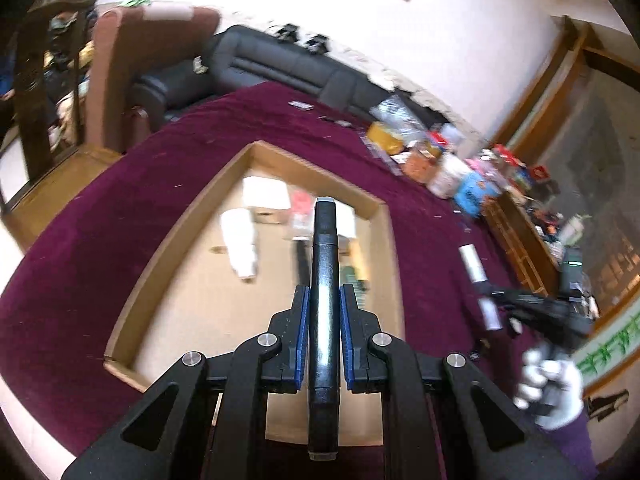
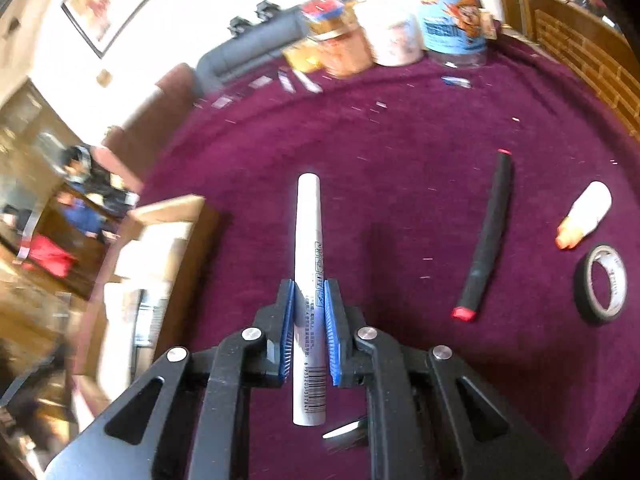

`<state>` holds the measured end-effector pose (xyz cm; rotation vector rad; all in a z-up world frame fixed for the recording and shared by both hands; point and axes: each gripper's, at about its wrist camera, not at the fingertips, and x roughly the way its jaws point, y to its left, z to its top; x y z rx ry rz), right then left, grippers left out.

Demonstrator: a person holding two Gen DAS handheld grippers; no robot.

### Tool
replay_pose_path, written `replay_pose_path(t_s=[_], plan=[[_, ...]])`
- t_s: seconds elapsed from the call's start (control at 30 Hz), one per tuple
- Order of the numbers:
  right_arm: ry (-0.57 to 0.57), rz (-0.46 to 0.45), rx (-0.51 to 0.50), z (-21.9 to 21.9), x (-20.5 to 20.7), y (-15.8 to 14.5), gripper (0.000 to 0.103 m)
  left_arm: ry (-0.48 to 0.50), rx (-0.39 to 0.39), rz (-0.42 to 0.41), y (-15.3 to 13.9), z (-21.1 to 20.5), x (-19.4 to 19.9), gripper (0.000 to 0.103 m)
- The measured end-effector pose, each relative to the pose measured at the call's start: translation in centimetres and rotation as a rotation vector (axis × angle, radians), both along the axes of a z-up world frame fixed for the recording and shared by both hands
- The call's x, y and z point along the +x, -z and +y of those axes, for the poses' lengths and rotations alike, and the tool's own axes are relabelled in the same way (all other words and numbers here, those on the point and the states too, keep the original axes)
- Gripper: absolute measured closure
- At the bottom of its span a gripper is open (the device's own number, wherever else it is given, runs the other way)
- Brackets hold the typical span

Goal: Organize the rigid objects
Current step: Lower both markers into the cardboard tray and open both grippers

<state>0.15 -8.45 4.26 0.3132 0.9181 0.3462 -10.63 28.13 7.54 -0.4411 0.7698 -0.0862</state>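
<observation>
While my left gripper (image 1: 324, 308) fingers squeeze a black marker (image 1: 325, 280) over the cardboard box (image 1: 256, 148) and my right gripper (image 2: 309, 300) fingers squeeze a white marker (image 2: 307, 240), some things are in, but a black pen (image 2: 486, 236), small bottle (image 2: 586, 214) and tape roll (image 2: 600, 284) wait on the tabletop (image 2: 400, 160) at 3 o'clock.

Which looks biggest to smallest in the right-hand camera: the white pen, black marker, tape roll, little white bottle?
1. white pen, though it is nearest the camera, held in the right gripper
2. black marker
3. tape roll and little white bottle: too alike to rank

Pens and small rigid items around the cardboard box (image 1: 390, 240)

A black pen (image 1: 323, 280) hangs lengthwise over the box; a white marker (image 2: 307, 264) is beside it; right of it lie a red-tipped black marker (image 2: 486, 240), probably a small white bottle (image 2: 586, 214), and a tape roll (image 2: 602, 284).
</observation>
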Motion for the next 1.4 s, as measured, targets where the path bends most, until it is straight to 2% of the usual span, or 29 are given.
replay_pose_path(t_s=[0.13, 0.27, 0.4, 0.5, 0.63, 0.73, 0.8, 0.9, 1.07, 1.17, 1.23, 1.4], plan=[[-0.089, 0.004, 0.107, 2.4, -1.2, -1.7, 0.091, -0.041, 0.020, 0.081, 1.4, 1.6, 1.4, 0.091], [-0.197, 0.061, 0.199, 6.2, -1.7, -1.9, 0.091, -0.072, 0.006, 0.189, 3.6, 2.9, 3.0, 0.091], [-0.299, 0.122, 0.230, 11.4, -2.1, -0.8, 0.090, -0.097, 0.038, 0.259, 5.1, 3.5, 4.3, 0.091], [-0.356, 0.158, 0.211, 15.4, -2.1, 0.1, 0.090, -0.112, 0.064, 0.303, 5.8, 3.7, 5.7, 0.091], [-0.410, 0.194, 0.192, 19.9, -2.5, 1.1, 0.090, -0.131, 0.083, 0.297, 5.7, 3.8, 6.4, 0.090], [-0.433, 0.206, 0.181, 21.9, -2.4, 1.7, 0.090, -0.120, 0.071, 0.261, 4.9, 3.8, 5.6, 0.079], [-0.447, 0.217, 0.168, 23.1, -2.5, 2.4, 0.090, -0.118, 0.075, 0.217, 3.9, 3.7, 4.4, 0.069], [-0.462, 0.242, 0.142, 24.6, -2.2, 3.5, 0.090, -0.141, 0.057, 0.147, 2.3, 4.3, 2.1, 0.058], [-0.453, 0.272, 0.075, 26.4, -1.7, 5.4, 0.090, -0.226, 0.017, 0.060, 0.6, 6.4, -1.3, 0.048], [-0.417, 0.224, -0.022, 27.3, -1.8, 5.6, 0.090, -0.267, 0.007, 0.031, 0.1, 7.4, -2.6, 0.047], [-0.408, 0.199, -0.050, 27.5, -1.5, 5.2, 0.090, -0.280, 0.013, 0.026, 0.0, 7.7, -2.7, 0.046], [-0.411, 0.072, -0.182, 28.5, -1.9, 3.7, 0.090, -0.310, 0.036, 0.018, -0.1, 8.1, -3.1, 0.046]])
